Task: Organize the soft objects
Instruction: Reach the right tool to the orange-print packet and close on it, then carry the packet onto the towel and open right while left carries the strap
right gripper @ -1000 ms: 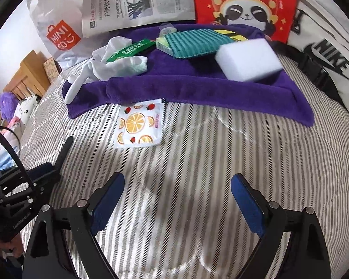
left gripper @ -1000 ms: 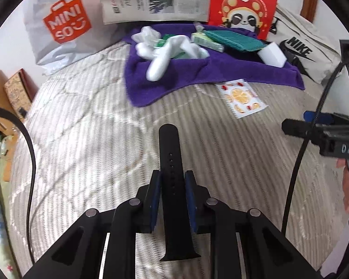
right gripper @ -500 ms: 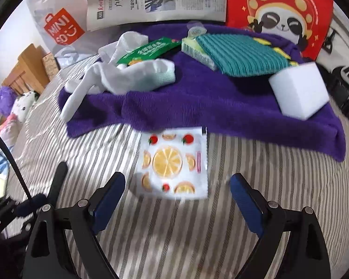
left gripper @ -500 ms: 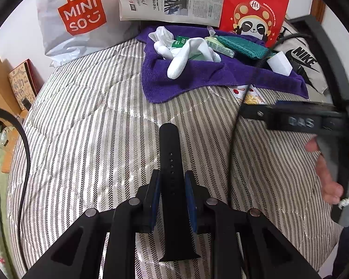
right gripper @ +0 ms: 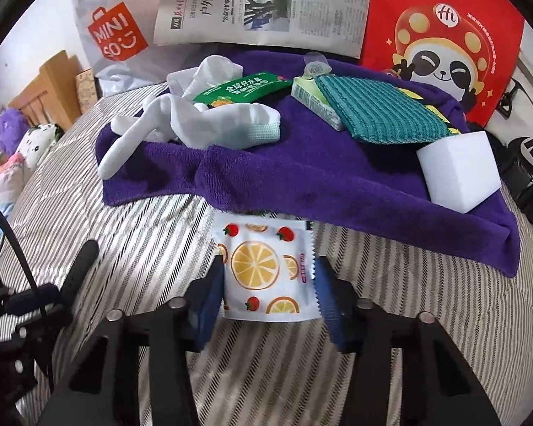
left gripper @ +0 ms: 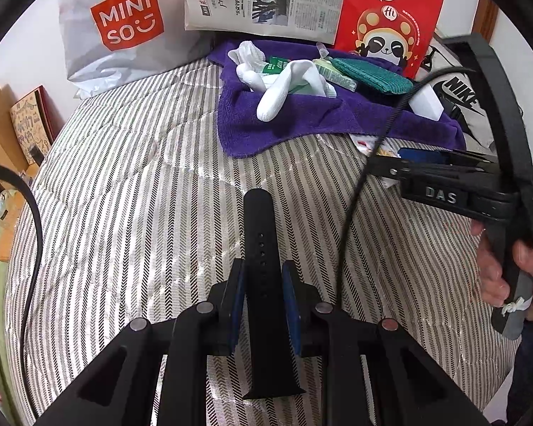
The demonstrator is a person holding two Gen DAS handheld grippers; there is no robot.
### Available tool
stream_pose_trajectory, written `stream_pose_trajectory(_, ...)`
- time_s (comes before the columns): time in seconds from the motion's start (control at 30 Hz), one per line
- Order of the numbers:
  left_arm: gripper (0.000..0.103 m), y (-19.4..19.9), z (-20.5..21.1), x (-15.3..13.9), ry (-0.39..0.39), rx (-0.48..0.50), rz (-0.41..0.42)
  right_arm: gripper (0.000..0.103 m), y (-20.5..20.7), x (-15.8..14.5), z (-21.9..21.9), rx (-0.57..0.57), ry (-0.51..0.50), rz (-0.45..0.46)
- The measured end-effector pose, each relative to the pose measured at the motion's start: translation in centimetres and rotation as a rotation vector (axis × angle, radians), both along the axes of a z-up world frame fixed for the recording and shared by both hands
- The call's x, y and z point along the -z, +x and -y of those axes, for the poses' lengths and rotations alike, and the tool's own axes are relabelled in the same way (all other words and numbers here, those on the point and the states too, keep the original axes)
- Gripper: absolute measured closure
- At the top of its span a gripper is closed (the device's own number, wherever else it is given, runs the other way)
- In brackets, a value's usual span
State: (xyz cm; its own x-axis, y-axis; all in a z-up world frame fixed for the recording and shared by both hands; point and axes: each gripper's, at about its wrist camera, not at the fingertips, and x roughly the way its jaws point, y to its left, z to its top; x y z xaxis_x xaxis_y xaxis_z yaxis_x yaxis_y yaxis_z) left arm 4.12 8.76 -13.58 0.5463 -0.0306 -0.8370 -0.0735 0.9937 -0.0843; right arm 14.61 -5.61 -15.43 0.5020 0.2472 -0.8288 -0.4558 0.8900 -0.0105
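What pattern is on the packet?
White with orange slices and strawberries; clearest in the right wrist view.

Left claw (left gripper: 263, 294) clamped on strap; right claw (right gripper: 268, 284) just closing around packet, angled down.

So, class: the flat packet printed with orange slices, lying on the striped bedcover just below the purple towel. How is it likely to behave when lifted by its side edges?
The packet looks thin and flat, so probably light. Pinched by its edges between the right claw pads, it may buckle or bow. Its glossy wrapper could be slippery.
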Motion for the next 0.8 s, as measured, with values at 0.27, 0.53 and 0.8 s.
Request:
stream_pose_trajectory(0.27, 0.083, 0.0, 0.2, 0.0, 0.011, -0.002, 0.002, 0.076, -0.1, 0.1, 0.3, -0.006, 0.009, -0.001)
stream_pose_trajectory(0.53, 0.083, 0.2, 0.0, 0.0, -0.001, 0.003, -0.002, 0.084, 0.4, -0.6, 2.3, 0.021, 0.112, -0.073)
stream_pose_trajectory(0.8, 0.083, 0.3, -0.6, -0.3, -0.125, 0.014, -0.007, 0.084, -1.7, -3.4, 4.1, -0.012, 0.101, -0.035)
